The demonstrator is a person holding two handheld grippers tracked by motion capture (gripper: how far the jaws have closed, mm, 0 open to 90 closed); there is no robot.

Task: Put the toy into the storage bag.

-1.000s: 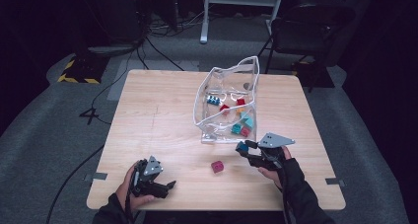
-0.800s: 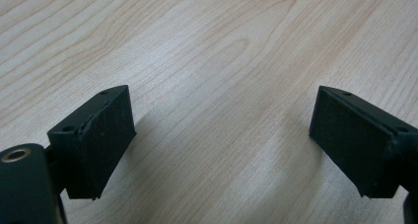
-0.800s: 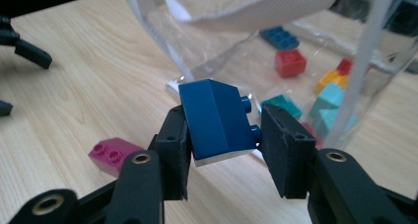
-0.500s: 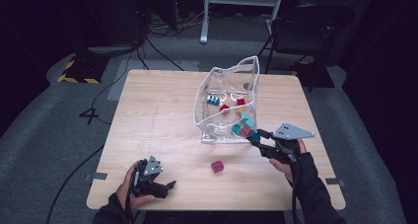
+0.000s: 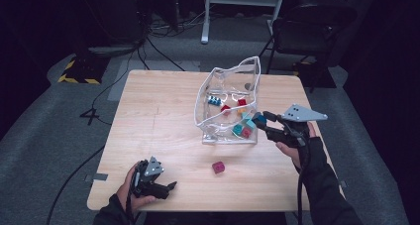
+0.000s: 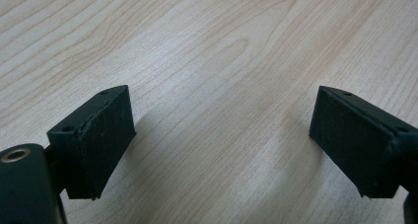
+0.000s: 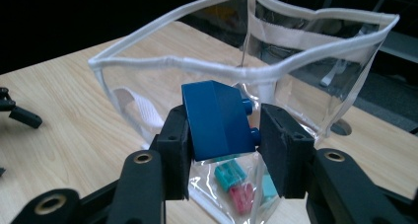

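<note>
Clear plastic, white-edged, the open pouch (image 5: 228,106) is standing right of centre in the high view, on the wooden table (image 5: 158,131). Small building bricks are lying inside it: two teal, two red, one blue and one orange can be made out, the pile partly blurred. One dark red brick (image 5: 218,167) is sitting alone on the bare wood, below the pouch. The right gripper (image 5: 265,122) is clamping a dark blue brick (image 7: 219,119) between both pads, hovering just right of the pouch's rim. The left gripper (image 5: 166,189) is resting at the lower left of the table, jaws spread apart and gripping nothing. Grey carpet, a chair and cables are filling the dark room behind.
</note>
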